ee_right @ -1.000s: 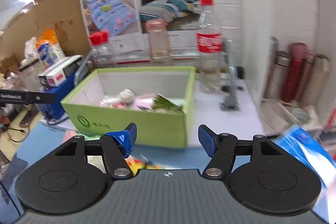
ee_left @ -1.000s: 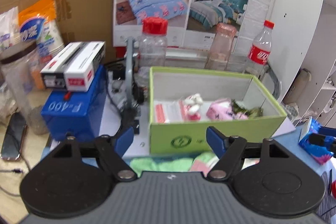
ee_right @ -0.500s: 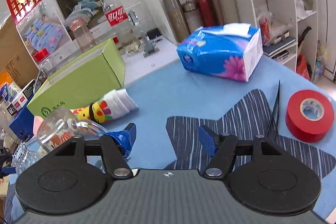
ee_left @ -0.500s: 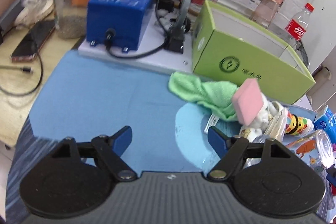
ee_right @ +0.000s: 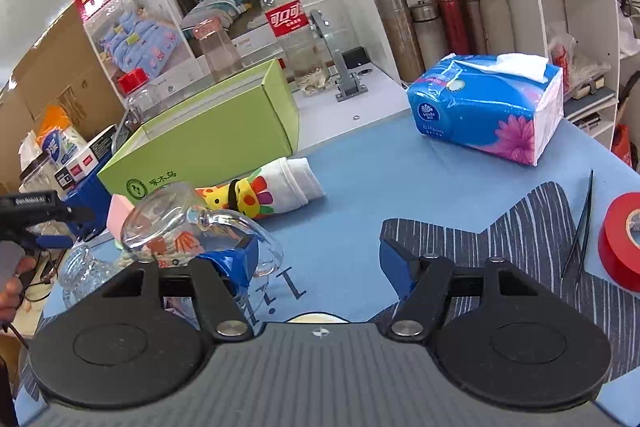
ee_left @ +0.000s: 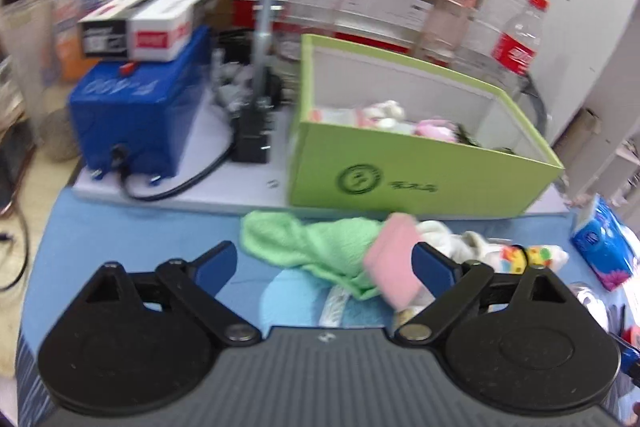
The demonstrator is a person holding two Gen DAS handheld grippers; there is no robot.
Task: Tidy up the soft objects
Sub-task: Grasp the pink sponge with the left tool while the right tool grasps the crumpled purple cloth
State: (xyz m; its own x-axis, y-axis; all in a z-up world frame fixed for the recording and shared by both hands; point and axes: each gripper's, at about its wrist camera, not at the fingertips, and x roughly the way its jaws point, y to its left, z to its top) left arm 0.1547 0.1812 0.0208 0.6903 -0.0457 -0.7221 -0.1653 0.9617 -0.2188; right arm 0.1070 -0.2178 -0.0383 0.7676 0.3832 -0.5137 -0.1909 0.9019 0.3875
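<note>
Left gripper: its jaws are opening and stand wide, with a green cloth and a pink sponge lying between them on the blue mat; the pads press on neither, though the sponge sits just beside the right-hand fingertip. The cloth and sponge lie close to the front wall of the green box, which stands on a white board at the far edge of the counter. Inside the box lie soft items: a white plush piece and a pink one. A white plush toy and a colourful printed sock lie on the mat to the right of the sponge. A blue machine carrying a white carton stands left of the box on the same board; bottles with red caps stand behind the box. Right gripper: its jaws are spread partway and nothing is pressed between them; a clear glass mug lies on its side just beside the left fingertip, and whether they touch cannot be told. In this view the sock lies before the box. A blue tissue pack stands toward the far right edge of the counter, and a red tape roll lies at the right edge, beside black tweezers.
</note>
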